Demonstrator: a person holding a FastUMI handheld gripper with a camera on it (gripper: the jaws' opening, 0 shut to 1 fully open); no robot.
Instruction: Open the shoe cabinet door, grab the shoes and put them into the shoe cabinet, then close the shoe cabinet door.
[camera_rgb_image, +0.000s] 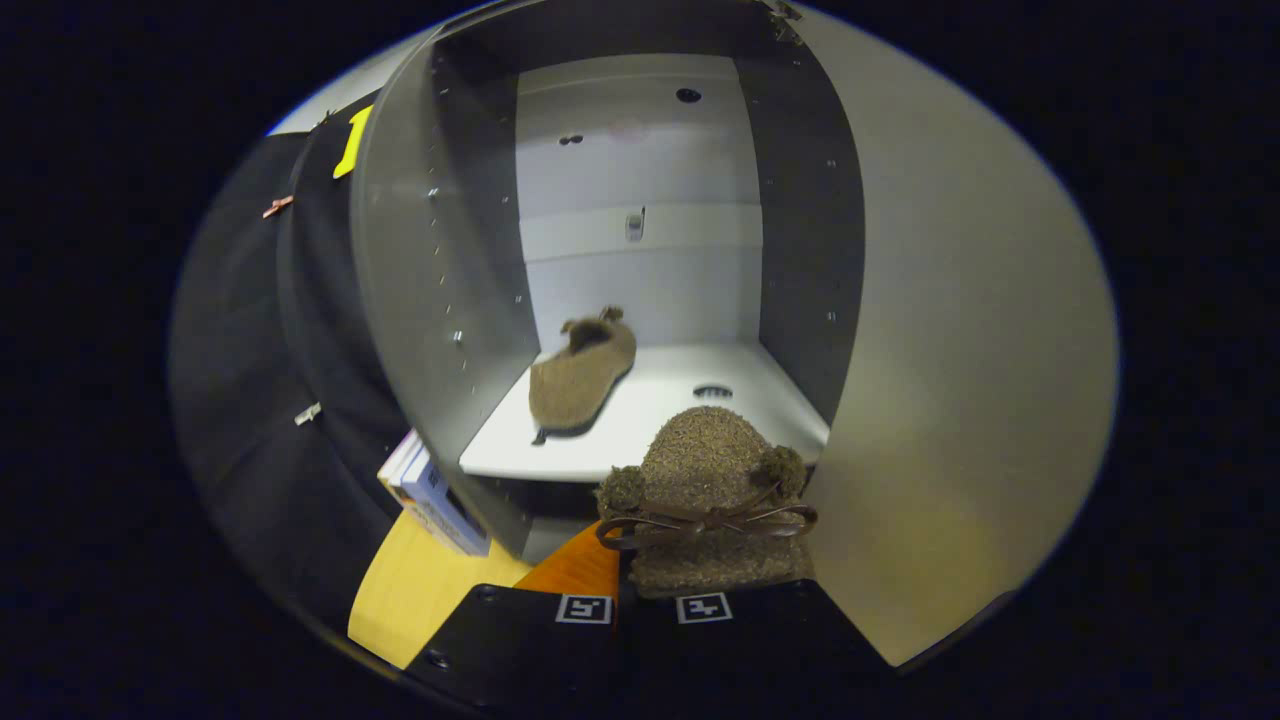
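The grey shoe cabinet (450, 300) stands open just ahead, its door (960, 380) swung out to the right of my fingers. One brown fuzzy slipper (580, 372) lies tilted on the white shelf (640, 420) inside, toward the left wall. A second brown slipper (712, 510), with a dark bow and two pompoms, sticks up from between my black fingers (520, 640) at the shelf's front edge. My gripper (645, 607) is shut on this slipper's heel end.
Below the cabinet's left side lies a stack of books or boxes (430, 495) on a yellow surface (410, 590). An orange patch (580, 565) shows just beyond my left finger. Black cloth hangs to the left of the cabinet.
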